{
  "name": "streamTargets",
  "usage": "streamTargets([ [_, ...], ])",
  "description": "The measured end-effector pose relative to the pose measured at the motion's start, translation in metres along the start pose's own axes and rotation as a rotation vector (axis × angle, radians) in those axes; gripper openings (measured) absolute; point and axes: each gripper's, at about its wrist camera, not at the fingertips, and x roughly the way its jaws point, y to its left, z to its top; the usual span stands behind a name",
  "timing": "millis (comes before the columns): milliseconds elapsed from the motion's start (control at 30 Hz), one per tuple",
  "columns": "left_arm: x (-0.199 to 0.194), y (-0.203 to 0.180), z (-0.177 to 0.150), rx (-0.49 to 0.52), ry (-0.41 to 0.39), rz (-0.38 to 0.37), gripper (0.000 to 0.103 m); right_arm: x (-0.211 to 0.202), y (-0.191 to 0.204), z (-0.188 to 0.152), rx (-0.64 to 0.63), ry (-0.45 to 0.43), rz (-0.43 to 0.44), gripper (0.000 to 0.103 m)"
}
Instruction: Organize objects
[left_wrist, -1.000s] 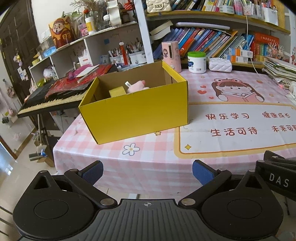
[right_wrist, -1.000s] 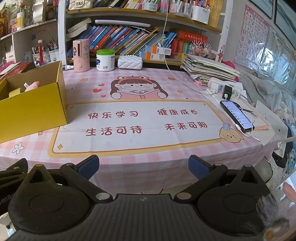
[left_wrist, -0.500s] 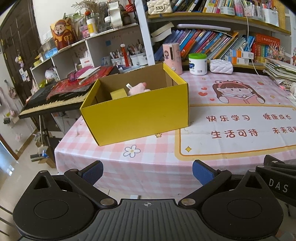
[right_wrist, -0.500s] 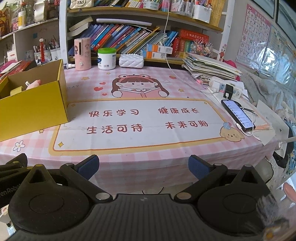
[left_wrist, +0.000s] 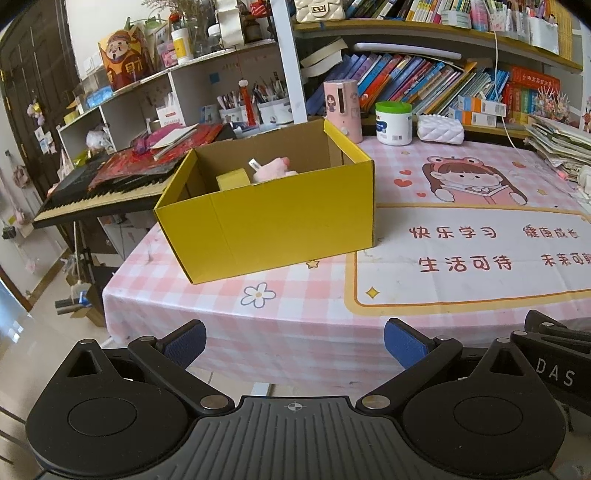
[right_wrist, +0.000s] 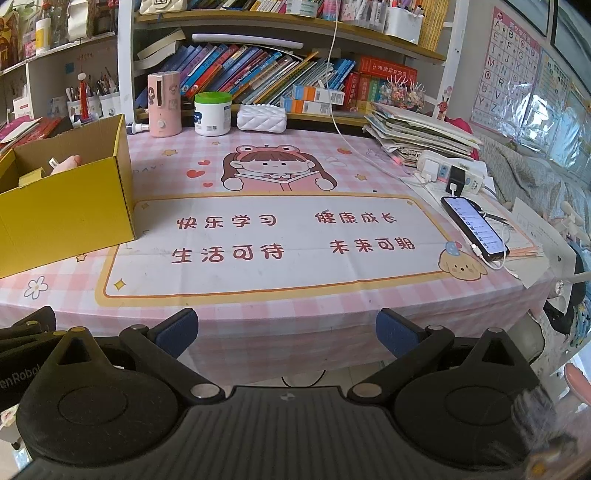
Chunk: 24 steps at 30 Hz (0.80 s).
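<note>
- Landmark: yellow cardboard box (left_wrist: 280, 218), open-topped, sitting on the pink checked tablecloth (left_wrist: 295, 314) at the table's left end.
- Inside the box: pink plush toy (left_wrist: 275, 170) with a white tag, touching a small yellow block (left_wrist: 232, 179) on its left.
- Behind the box: pink dispenser (left_wrist: 341, 109), upright; right of that, a white jar with green lid (left_wrist: 393, 123), then a white quilted pouch (left_wrist: 439, 129).
- Left of the box, off the table: keyboard piano (left_wrist: 99, 192) with red papers on it.
- Left gripper (left_wrist: 293, 341): held off the table's near edge, in front of the box; fingers spread wide, holding nothing.
- Right gripper (right_wrist: 286, 330): same near edge, right of the box; fingers spread wide, holding nothing.
- Far right of the box: phone (right_wrist: 474, 230), screen lit, cable plugged in, near a white power strip (right_wrist: 450, 173).
</note>
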Motion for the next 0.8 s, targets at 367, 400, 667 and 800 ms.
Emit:
streamTargets([
  [367, 0.001, -0.012, 0.004, 0.025, -0.009, -0.037, 0.103, 0.002, -0.011, 0.000, 0.022, 0.005, -0.034, 0.103],
  [400, 0.001, -0.013, 0.004, 0.027, -0.010, -0.040, 0.103, 0.002, -0.011, 0.001, 0.024, 0.006, -0.037, 0.103],
  [667, 0.002, -0.013, 0.005, 0.018, -0.014, -0.063, 0.103, 0.005, -0.012, 0.001, 0.028, 0.017, -0.052, 0.103],
  [800, 0.006, -0.010, 0.005, -0.011, -0.004, -0.073, 0.103, 0.007, -0.011, 0.002, 0.023, 0.020, -0.050, 0.103],
])
